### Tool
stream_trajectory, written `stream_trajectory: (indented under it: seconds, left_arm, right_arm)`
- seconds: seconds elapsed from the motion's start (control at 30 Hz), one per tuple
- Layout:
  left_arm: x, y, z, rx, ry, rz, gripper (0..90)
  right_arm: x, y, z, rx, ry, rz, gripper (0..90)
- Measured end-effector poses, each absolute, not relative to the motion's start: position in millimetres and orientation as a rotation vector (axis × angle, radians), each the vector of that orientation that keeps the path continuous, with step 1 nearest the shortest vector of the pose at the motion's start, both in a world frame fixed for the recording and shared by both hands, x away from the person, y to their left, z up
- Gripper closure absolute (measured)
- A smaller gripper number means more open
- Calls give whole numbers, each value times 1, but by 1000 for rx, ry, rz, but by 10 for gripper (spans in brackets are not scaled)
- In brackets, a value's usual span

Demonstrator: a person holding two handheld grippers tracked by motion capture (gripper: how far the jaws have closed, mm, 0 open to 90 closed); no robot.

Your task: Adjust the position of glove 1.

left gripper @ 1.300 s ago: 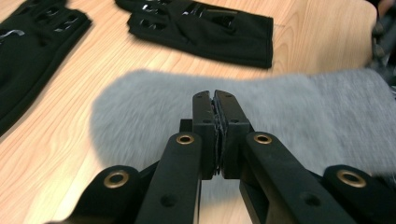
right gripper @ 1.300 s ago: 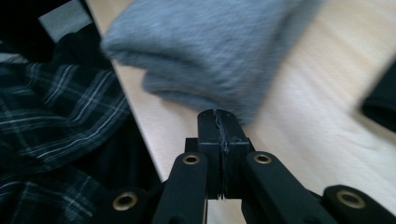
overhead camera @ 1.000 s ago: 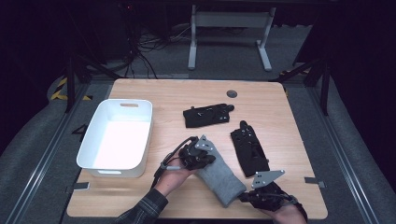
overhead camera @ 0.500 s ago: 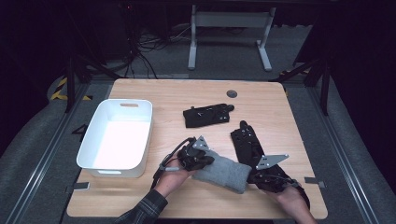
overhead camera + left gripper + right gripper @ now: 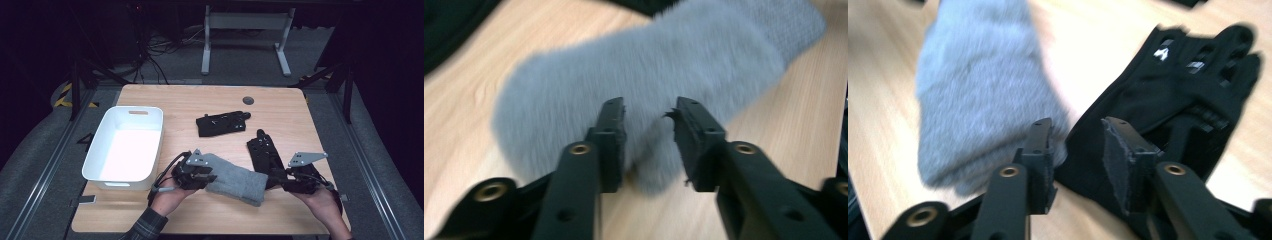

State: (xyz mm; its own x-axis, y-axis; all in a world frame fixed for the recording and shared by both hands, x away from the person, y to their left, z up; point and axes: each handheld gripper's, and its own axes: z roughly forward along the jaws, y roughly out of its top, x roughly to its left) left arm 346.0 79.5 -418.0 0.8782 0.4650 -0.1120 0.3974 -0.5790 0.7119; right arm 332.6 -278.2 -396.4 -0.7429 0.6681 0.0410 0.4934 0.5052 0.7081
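High view: left gripper at the 9 o'clock end of the fluffy grey knitted mitten, right gripper at its 3 o'clock end; both sets of jaws have just been opening and stand apart, the left astride the mitten's edge, the right beside it, pads not pressing; mitten flat near the front edge of the light wooden table, long axis running 10 to 4 o'clock, both hands about equally near; black glove just past the right jaws at 12; second black glove farther; white plastic bin at 10; dark room beyond.
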Motion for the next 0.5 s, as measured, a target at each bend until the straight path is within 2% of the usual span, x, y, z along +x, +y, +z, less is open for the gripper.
stream_trajectory:
  seconds: [0.3,0.5]
  left_arm:
    - [320,99,-442,2316,660,122,374]
    - [316,103,-448,2318,675,134,323]
  right_arm:
    - [346,-240,-381,888,2534,1136,401]
    - [352,-212,-384,814,2589,1124,350]
